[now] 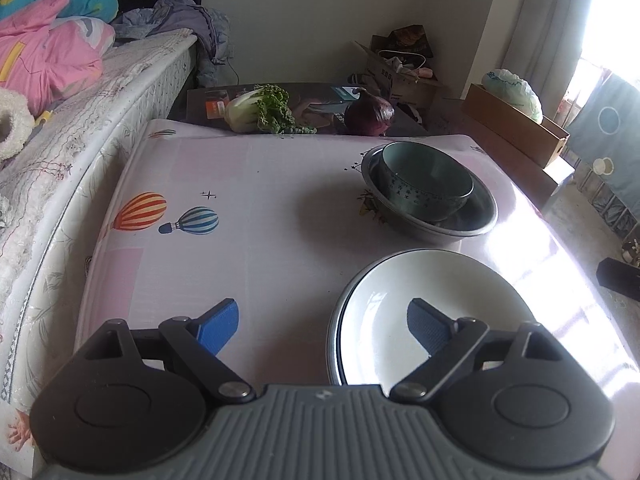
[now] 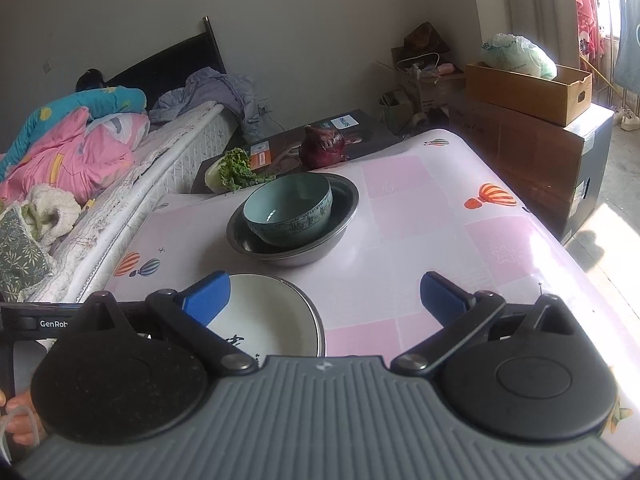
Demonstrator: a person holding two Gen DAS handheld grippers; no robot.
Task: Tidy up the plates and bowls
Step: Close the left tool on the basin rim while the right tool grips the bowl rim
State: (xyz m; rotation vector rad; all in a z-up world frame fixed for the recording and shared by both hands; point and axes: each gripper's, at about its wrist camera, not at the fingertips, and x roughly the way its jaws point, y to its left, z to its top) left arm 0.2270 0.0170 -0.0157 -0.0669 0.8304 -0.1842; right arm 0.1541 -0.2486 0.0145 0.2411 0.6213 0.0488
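Note:
A teal ceramic bowl [image 1: 426,184] [image 2: 289,210] sits inside a wider steel bowl [image 1: 476,220] [image 2: 344,200] toward the far side of the table. Nearer me lies a white plate [image 1: 400,308] [image 2: 272,320] with a dark rim, apparently on top of another plate. My left gripper [image 1: 324,324] is open; its right finger hangs over the plate and its left finger over bare cloth. My right gripper [image 2: 326,300] is open too, with its left finger above the plate's rim. Neither holds anything.
The table wears a pink tablecloth [image 1: 240,216] [image 2: 420,248] with balloon prints. A leafy cabbage [image 1: 260,110] [image 2: 236,170] and a purple onion [image 1: 370,114] [image 2: 322,148] lie at its far edge. A bed [image 1: 60,140] runs along the left; cardboard boxes [image 2: 528,88] stand at the right.

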